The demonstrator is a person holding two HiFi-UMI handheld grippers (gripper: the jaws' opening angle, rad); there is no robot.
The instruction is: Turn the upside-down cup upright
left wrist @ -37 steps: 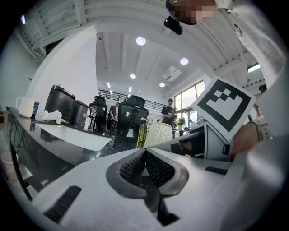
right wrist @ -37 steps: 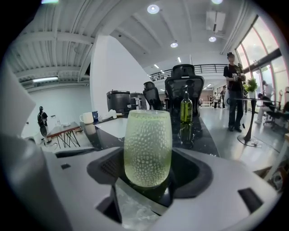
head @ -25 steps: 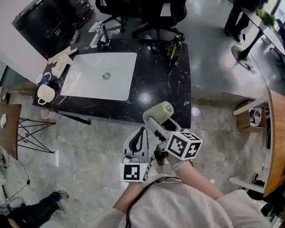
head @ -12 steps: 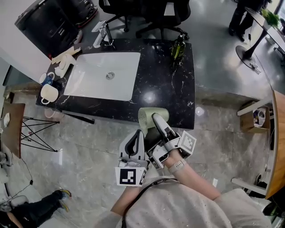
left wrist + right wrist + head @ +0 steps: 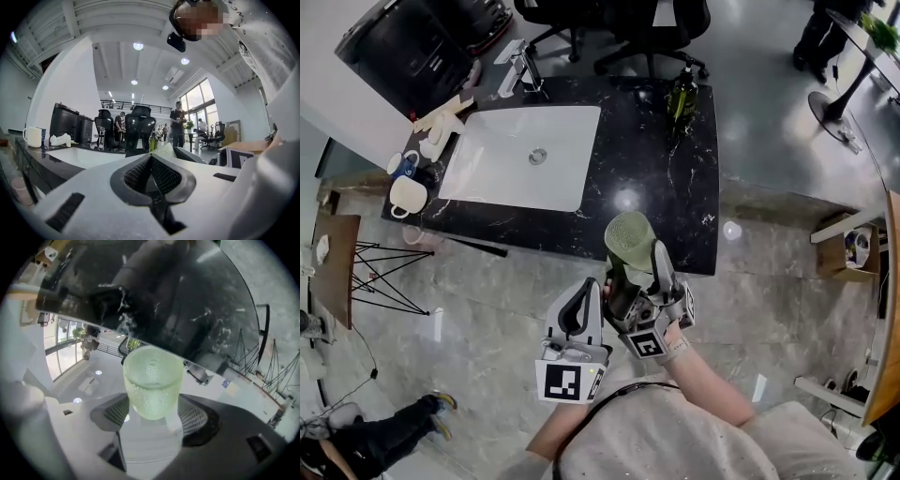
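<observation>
A pale green textured cup [image 5: 630,236] hangs in the air over the front edge of the black marble counter [image 5: 675,197]. My right gripper [image 5: 631,267] is shut on the cup's lower part, and the cup's round end faces the head camera. In the right gripper view the cup [image 5: 152,383] stands out from between the right gripper [image 5: 152,413] pads, with the counter beyond it. To the left of it and lower, off the counter over the floor, is my left gripper [image 5: 589,292]. In its own view the left gripper [image 5: 152,176] has its jaws together with nothing in them.
A white sink [image 5: 520,155] with a faucet [image 5: 525,67] is set in the counter's left half. A dark bottle [image 5: 682,92] stands at the back right. White mugs [image 5: 403,192] sit at the counter's left end. Office chairs [image 5: 619,28] stand behind, and a wire rack [image 5: 380,277] stands left.
My right gripper has rolled over with the cup: its marker cube swung from the right to underneath, and the cup went from lying sideways to standing on end. The left gripper barely moved.
</observation>
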